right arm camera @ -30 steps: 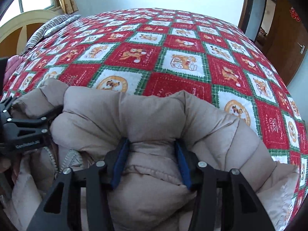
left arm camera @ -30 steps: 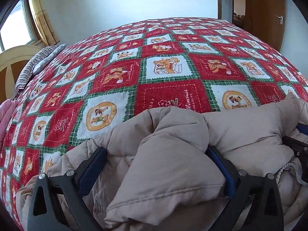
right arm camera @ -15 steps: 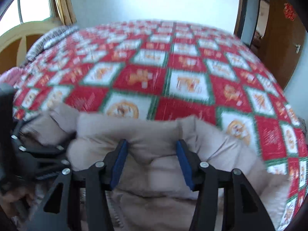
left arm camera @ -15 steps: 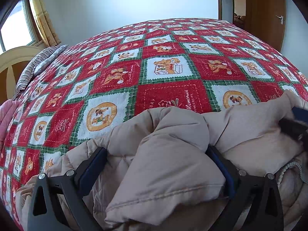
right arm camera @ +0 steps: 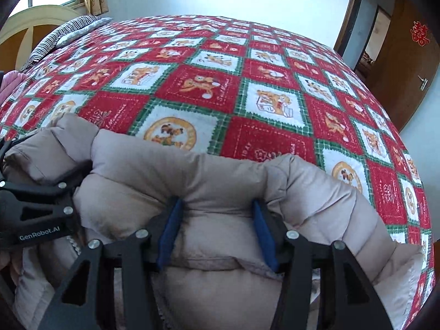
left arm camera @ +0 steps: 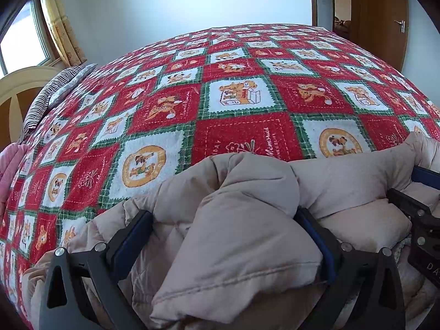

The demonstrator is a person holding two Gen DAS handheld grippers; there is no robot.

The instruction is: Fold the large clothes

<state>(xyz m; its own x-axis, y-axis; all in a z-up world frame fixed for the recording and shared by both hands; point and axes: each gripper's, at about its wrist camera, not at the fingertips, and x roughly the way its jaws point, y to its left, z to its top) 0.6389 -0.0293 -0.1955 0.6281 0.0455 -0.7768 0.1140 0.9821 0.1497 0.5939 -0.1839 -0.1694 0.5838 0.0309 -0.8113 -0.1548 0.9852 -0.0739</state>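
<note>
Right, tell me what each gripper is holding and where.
Both grip the beige puffer jacket: left gripper on a bunched fold, right gripper on a padded roll.

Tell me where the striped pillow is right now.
The striped pillow lies at the far left edge of the bed in both wrist views, beside the cream headboard and beyond the beige puffer jacket.

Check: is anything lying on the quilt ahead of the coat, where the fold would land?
Nothing visible does. Both the left gripper and right gripper have the coat bunched between their pads, and the quilt beyond it is bare up to the pillow.
</note>
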